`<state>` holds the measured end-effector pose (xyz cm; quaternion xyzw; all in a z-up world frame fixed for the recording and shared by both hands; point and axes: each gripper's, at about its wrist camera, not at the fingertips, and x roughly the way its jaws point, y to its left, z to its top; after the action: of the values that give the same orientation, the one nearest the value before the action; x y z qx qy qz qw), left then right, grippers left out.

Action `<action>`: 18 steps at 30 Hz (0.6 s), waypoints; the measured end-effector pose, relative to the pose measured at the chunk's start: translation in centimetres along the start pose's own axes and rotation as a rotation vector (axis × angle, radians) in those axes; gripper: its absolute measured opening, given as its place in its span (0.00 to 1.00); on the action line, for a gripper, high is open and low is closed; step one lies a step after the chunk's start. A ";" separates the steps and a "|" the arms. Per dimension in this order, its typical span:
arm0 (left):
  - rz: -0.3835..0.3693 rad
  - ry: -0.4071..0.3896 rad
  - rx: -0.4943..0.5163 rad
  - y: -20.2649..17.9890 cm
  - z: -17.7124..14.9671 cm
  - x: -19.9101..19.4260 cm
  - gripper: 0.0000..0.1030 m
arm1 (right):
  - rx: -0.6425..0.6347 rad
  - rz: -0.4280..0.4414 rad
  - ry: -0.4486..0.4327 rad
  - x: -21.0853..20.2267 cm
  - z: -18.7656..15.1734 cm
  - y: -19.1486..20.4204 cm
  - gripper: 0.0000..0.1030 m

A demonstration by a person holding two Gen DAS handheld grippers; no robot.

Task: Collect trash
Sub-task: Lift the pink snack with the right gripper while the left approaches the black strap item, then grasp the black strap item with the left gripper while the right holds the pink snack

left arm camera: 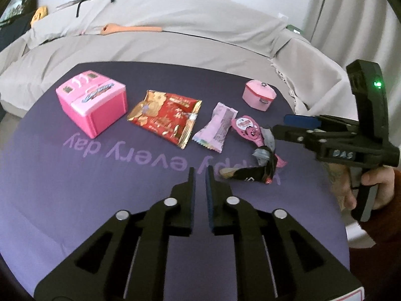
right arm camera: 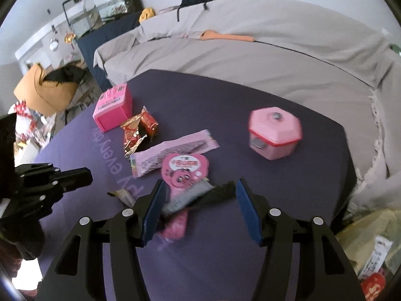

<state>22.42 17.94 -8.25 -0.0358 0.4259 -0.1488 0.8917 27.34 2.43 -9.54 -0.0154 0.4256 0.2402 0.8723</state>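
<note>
1. The left tool (left arm camera: 200, 175) hangs over the purple mat (left arm camera: 75, 175), its two pads nearly together with only a thin slit between them and nothing caught there; the mat shows through the slit
2. The right tool (right arm camera: 199, 193) has its blue pads spread wide; a crumpled black and grey wrapper (right arm camera: 200, 195) lies across the gap between them, though I cannot tell whether either pad presses on it
3. Under that wrapper lies a pink paddle-shaped package (right arm camera: 184, 169) with a cartoon face, its narrow end running back between the right tool's pads
4. In the left wrist view the black and grey wrapper (left arm camera: 260, 160) sits just right of the left tool's tip, and the right tool (left arm camera: 288, 125) reaches in from the right, held by a hand (left arm camera: 376, 188) in a dark red sleeve (left arm camera: 386, 225)
5. Further trash lies in a row on the mat: a pale pink snack wrapper (left arm camera: 216, 128) just beside the paddle-shaped package (left arm camera: 246, 129), then a red and gold foil packet (left arm camera: 166, 119) to its left
6. A pink toy case (left arm camera: 91, 104) stands at the left end of the row, near the foil packet, and a small pink lidded box (left arm camera: 259, 95) stands apart at the far right of the mat
7. The mat covers the counter (right arm camera: 325, 200), and behind it stands a sofa under a beige cover (left arm camera: 163, 25)
</note>
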 end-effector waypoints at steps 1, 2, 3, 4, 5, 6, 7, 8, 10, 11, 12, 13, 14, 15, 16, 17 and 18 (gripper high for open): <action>-0.003 -0.001 -0.008 0.0 -0.1 -0.1 0.17 | -0.020 -0.005 0.009 0.6 0.2 0.6 0.53; -0.009 -0.003 -0.016 0.2 -0.2 -0.2 0.20 | -0.038 -0.008 0.021 1.1 0.4 1.1 0.53; -0.017 -0.005 -0.023 0.2 -0.3 -0.2 0.24 | -0.053 -0.011 0.039 1.9 0.5 1.7 0.53; -0.023 -0.008 -0.029 0.3 -0.4 -0.4 0.28 | -0.061 -0.014 0.052 2.5 0.7 2.0 0.53; -0.027 -0.009 -0.033 0.4 -0.5 -0.5 0.30 | -0.067 -0.018 0.064 3.0 0.8 2.3 0.53; -0.027 -0.010 -0.036 0.5 -0.6 -0.5 0.33 | -0.072 -0.027 0.077 3.6 0.9 2.5 0.53; -0.027 -0.011 -0.037 0.5 -0.6 -0.6 0.34 | -0.075 -0.033 0.084 3.9 1.0 2.5 0.53; -0.028 -0.013 -0.038 0.6 -0.7 -0.6 0.34 | -0.077 -0.036 0.089 4.1 1.1 2.6 0.53; -0.032 -0.014 -0.040 0.6 -0.8 -0.7 0.37 | -0.077 -0.027 0.088 4.2 1.2 2.6 0.53; -0.035 -0.015 -0.041 0.6 -0.8 -0.7 0.37 | -0.078 -0.019 0.087 4.1 1.3 2.5 0.53; -0.039 -0.015 -0.040 0.5 -0.8 -0.7 0.38 | -0.082 -0.005 0.088 3.9 1.3 2.5 0.48; -0.043 -0.015 -0.039 0.4 -0.8 -0.6 0.39 | -0.089 0.004 0.083 3.6 1.4 2.6 0.40; -0.047 -0.014 -0.036 0.2 -0.8 -0.6 0.39 | -0.092 0.005 0.078 3.4 1.5 2.5 0.29; -0.052 -0.014 -0.034 0.0 -0.8 -0.6 0.39 | -0.094 -0.001 0.064 2.9 1.6 2.4 0.29; -0.056 -0.014 -0.032 -0.1 -0.8 -0.6 0.39 | -0.087 -0.004 0.036 2.2 1.8 2.3 0.29; -0.066 -0.014 -0.027 -0.5 -0.8 -0.5 0.40 | -0.079 -0.002 0.014 1.7 1.9 2.1 0.29; -0.072 -0.014 -0.024 -0.7 -0.8 -0.5 0.40 | -0.067 0.004 -0.011 0.9 2.2 1.8 0.29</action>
<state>21.42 17.50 -8.26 -0.0625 0.4199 -0.1753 0.8883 28.62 4.93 -8.56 -0.0423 0.4128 0.2563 0.8730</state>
